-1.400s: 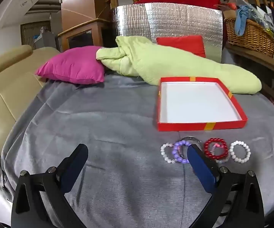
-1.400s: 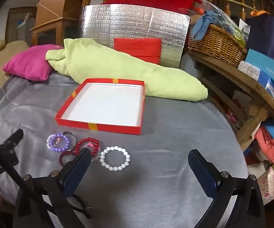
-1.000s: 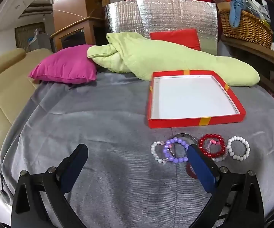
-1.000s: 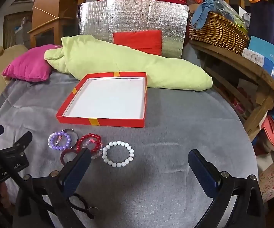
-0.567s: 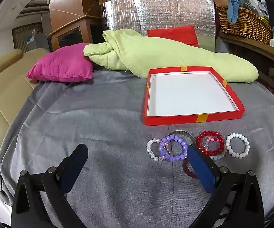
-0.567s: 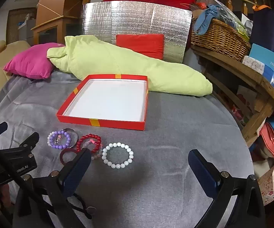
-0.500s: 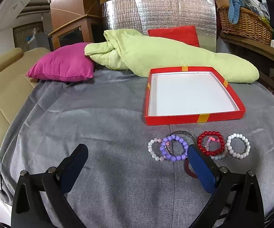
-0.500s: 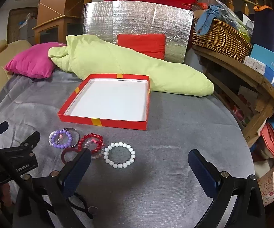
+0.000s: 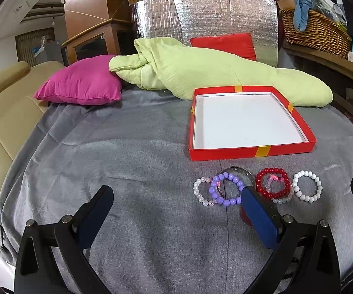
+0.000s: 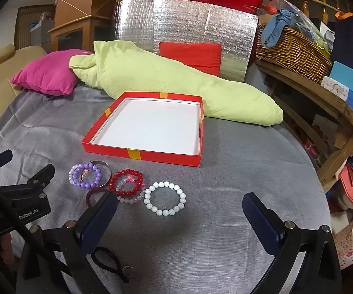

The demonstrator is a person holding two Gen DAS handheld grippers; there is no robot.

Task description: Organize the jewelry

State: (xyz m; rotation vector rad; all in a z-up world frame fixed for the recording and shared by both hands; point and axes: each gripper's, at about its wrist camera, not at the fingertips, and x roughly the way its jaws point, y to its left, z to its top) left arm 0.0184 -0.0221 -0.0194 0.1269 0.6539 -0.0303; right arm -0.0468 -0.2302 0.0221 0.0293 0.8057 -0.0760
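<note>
We see both grippers hovering low over a grey blanket (image 9: 127, 161), each with its jaws spread wide and nothing between them. The left gripper (image 9: 176, 210) sits just before the row of bracelets; the right gripper (image 10: 180, 214) is close to the white bracelet (image 10: 164, 198). Beside that lie the red bracelet (image 10: 126, 183) and the purple bracelet (image 10: 85, 175), with a metal bangle (image 10: 104, 171) partly under it. A dark red ring (image 10: 94, 193) lies half hidden behind a finger, so we cannot tell its full shape. The red box (image 10: 166, 158) stands open just beyond the bracelets, its white floor bare.
</note>
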